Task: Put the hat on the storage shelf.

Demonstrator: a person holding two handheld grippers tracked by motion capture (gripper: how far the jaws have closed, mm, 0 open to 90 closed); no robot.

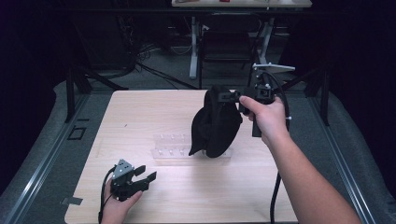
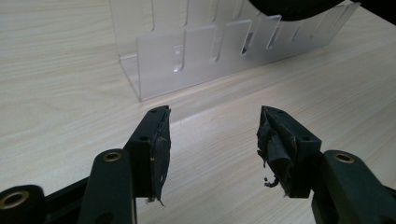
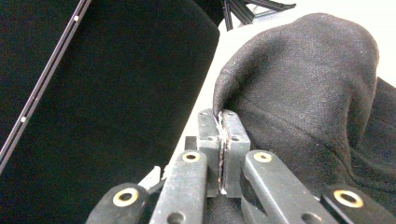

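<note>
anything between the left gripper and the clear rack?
Nothing. In the left gripper view, bare wooden table runs from the open left gripper to the clear slotted rack. The high view agrees.

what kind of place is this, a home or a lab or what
Most likely a lab or recording workspace, not a home. A bare wooden table stands between metal rails on a grey floor, cables trail across the floor behind it, and another desk stands farther back among dark surroundings.
</note>
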